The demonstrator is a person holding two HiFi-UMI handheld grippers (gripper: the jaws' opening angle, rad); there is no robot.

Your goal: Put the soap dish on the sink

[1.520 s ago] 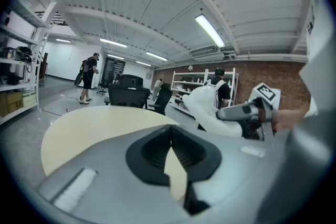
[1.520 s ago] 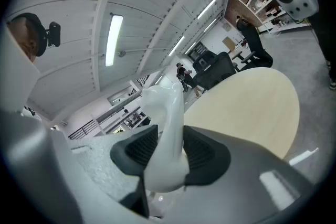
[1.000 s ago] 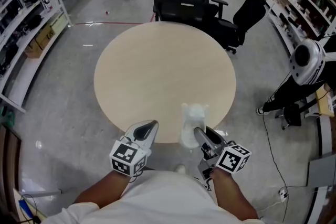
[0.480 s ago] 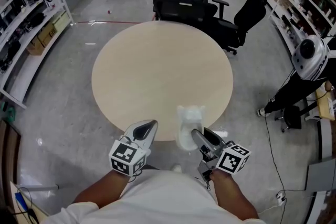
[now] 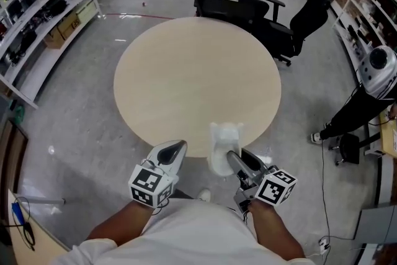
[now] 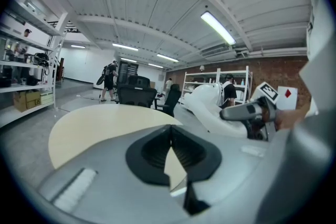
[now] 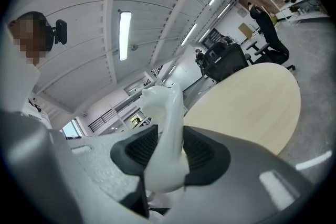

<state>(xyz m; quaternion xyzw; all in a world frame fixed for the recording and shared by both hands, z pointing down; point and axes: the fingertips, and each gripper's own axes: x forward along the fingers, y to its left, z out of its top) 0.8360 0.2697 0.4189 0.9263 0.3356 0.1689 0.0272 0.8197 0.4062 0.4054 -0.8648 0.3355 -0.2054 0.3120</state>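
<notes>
At table (image 5: pixel 192 77) edge, soap dish (image 5: pixel 223 138) tight between right gripper (image 5: pixel 236 161) fingers; left gripper (image 5: pixel 178 149) fingers together, empty

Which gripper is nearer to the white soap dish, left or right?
Right. The right gripper clamps the soap dish between its jaws; the left gripper, shut and empty, is apart at its left side.
</notes>
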